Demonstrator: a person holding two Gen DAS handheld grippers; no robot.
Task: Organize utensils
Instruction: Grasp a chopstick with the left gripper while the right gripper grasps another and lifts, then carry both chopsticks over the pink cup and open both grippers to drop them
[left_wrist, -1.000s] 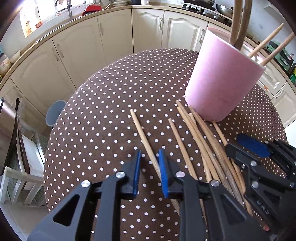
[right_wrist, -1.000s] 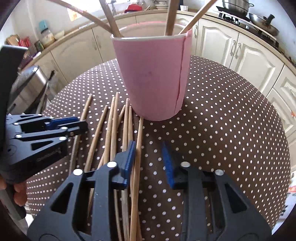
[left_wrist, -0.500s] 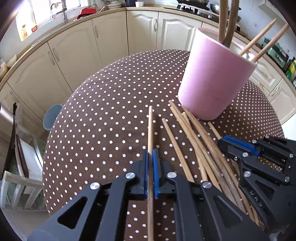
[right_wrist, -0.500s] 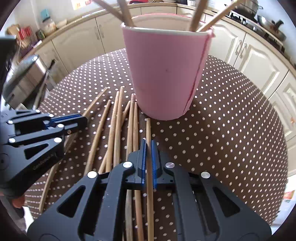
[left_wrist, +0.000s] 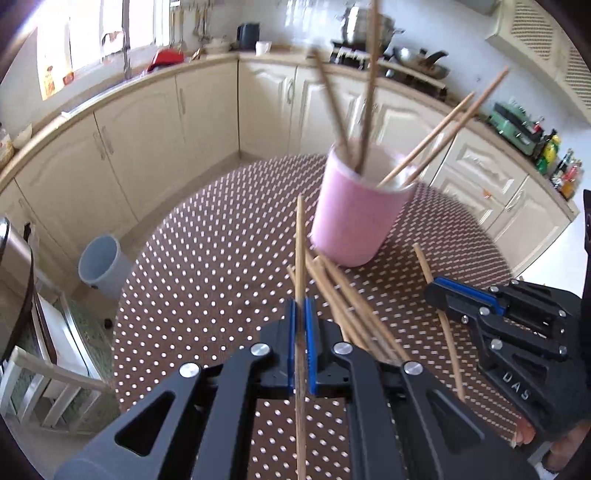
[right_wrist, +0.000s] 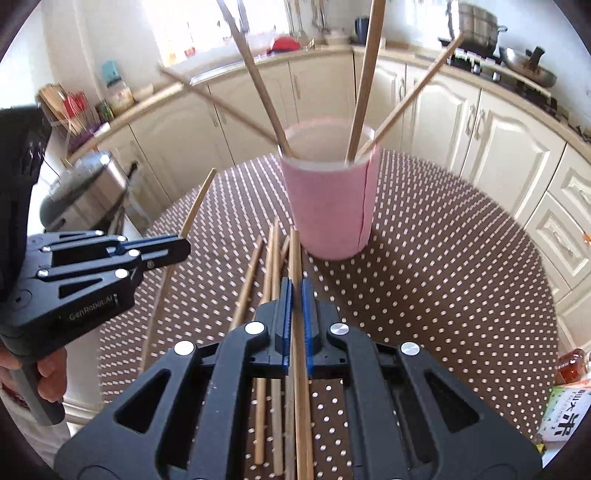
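The tall pink cylindrical cup (left_wrist: 354, 218) is standing upright on the round surface covered in a brown white-dotted cloth (left_wrist: 207, 266), and four thin wooden chopsticks (right_wrist: 364, 81) are leaning out of it in different directions, their lower ends hidden inside. Just in front of the cup, a loose bundle of bare wooden chopsticks (left_wrist: 347, 295) is lying on the cloth, their far tips close to the cup's base. The left claw (left_wrist: 301, 347) is pinching one wooden chopstick (left_wrist: 300, 258) between its blue pads, the stick pointing forward with its tip beside the cup's left wall. The right claw (right_wrist: 294, 325) is likewise pressing its blue pads onto a single chopstick (right_wrist: 295, 258), which is running straight toward the cup's foot. Half a second ago both claws were already gripping their sticks low against the cloth; now both are riding higher, the held sticks are clear of the surface, and the cup's open mouth is coming into sight from above. In the left view the right claw's stick is angling up and away from the bundle, and the background is blurring with motion.
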